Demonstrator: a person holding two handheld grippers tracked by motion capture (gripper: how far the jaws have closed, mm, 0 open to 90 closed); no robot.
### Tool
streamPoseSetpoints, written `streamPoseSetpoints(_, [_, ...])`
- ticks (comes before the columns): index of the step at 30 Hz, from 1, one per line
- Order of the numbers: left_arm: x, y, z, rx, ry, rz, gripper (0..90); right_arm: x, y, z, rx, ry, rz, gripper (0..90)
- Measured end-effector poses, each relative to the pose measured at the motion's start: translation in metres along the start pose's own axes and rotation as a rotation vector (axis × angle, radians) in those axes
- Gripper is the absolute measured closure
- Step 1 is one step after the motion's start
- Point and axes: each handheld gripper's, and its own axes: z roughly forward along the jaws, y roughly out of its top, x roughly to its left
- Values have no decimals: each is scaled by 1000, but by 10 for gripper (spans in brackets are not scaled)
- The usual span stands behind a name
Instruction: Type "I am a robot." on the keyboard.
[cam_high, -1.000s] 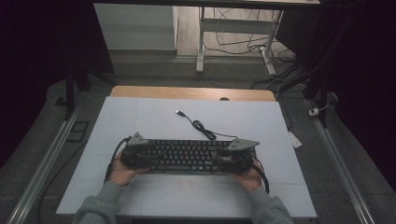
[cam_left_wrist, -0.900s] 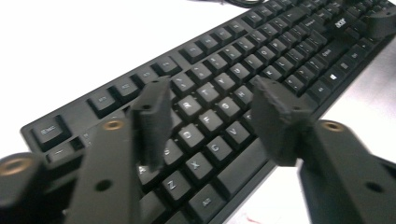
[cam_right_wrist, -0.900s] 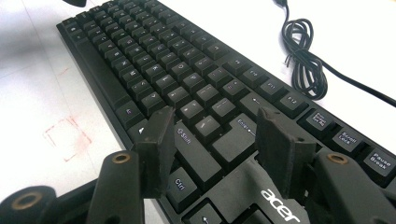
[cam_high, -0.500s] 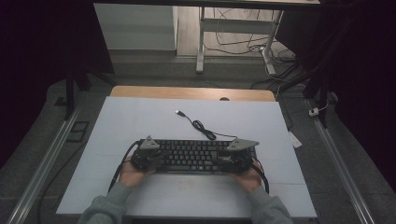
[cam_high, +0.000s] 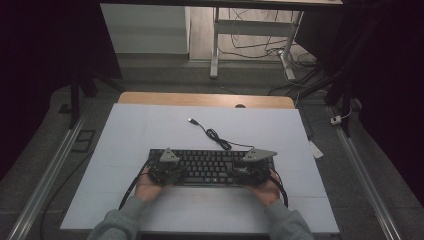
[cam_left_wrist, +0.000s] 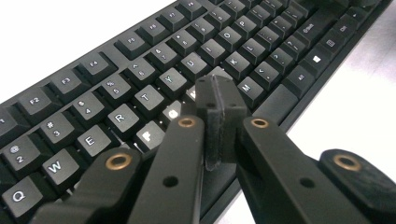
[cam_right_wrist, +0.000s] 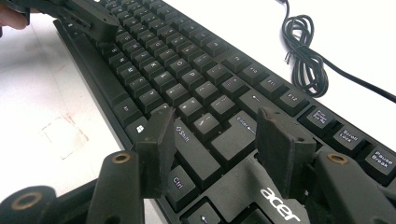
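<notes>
A black Acer keyboard (cam_high: 210, 167) lies across the near part of the white table, its keys close up in the left gripper view (cam_left_wrist: 140, 70) and the right gripper view (cam_right_wrist: 187, 79). My left gripper (cam_left_wrist: 215, 93) is shut with nothing between its pads, its tip resting just over the G and H keys; from above the left gripper (cam_high: 172, 167) sits over the keyboard's left part. My right gripper (cam_right_wrist: 215, 135) is open, with its jaws above the Shift and Enter keys at the keyboard's right end (cam_high: 250, 167). The keyboard's black cable (cam_high: 215, 135) coils behind it.
The cable ends in a loose USB plug (cam_high: 192, 120) farther back on the white tabletop (cam_high: 150, 125). A wooden strip (cam_high: 200, 99) edges the table's far side. Metal rails (cam_high: 45, 180) run along both sides. A faint reddish mark (cam_right_wrist: 63, 133) stains the table before the keyboard.
My left hand and gripper have shifted right from the keyboard's left end to over its keys. The right gripper and the keyboard have stayed put.
</notes>
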Motion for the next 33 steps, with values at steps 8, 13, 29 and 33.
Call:
streamPoseSetpoints(8, [-2,0,4,22,1,9,889,0,0,0,0,-1,-1,477])
streamPoseSetpoints(13, [-2,-1,7,33,6,5,889,0,0,0,1,-1,-1,477])
streamPoseSetpoints(29, [0,0,-3,-23,5,-3,889,0,0,0,0,-3,-1,476])
streamPoseSetpoints(33, [5,1,-17,-80,-4,-28,861,0,0,0,-1,-4,0,476])
